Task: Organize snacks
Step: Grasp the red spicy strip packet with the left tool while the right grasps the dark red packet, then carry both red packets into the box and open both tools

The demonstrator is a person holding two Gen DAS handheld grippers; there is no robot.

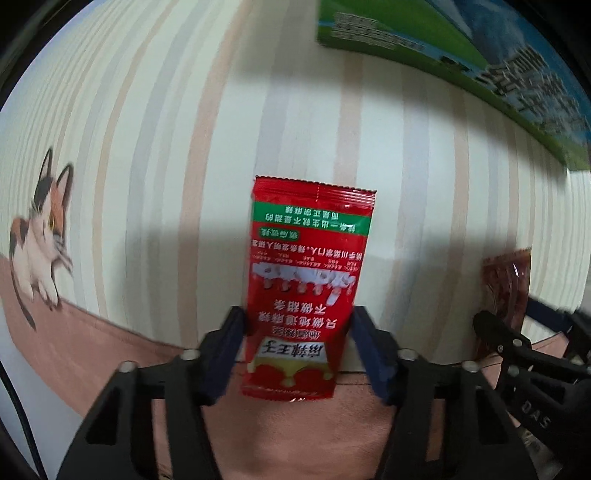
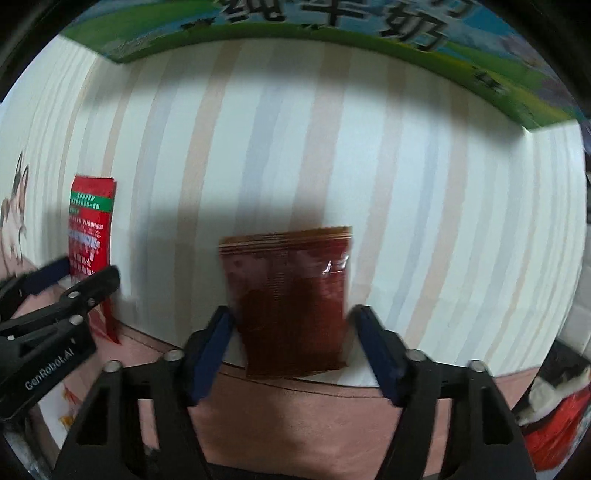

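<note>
A red snack packet [image 1: 306, 280] with a green band and white print lies face up on the striped tablecloth [image 1: 166, 147]. My left gripper [image 1: 297, 314] points down over it, blue pads against both long edges, shut on it. A brown translucent snack packet [image 2: 291, 295] sits between the blue pads of my right gripper [image 2: 291, 314], which press its two sides. In the right wrist view, the red packet [image 2: 90, 229] shows at the left with a finger of the left gripper across it. The brown packet [image 1: 509, 280] appears at the right of the left wrist view.
A green and blue carton [image 2: 480, 74] with large black characters stands along the far side of the cloth, also visible as the carton [image 1: 406, 33] at top right. A cat print [image 1: 44, 229] marks the cloth's left. A pink band [image 2: 295, 406] edges the cloth. Something red and white [image 2: 554, 424] lies bottom right.
</note>
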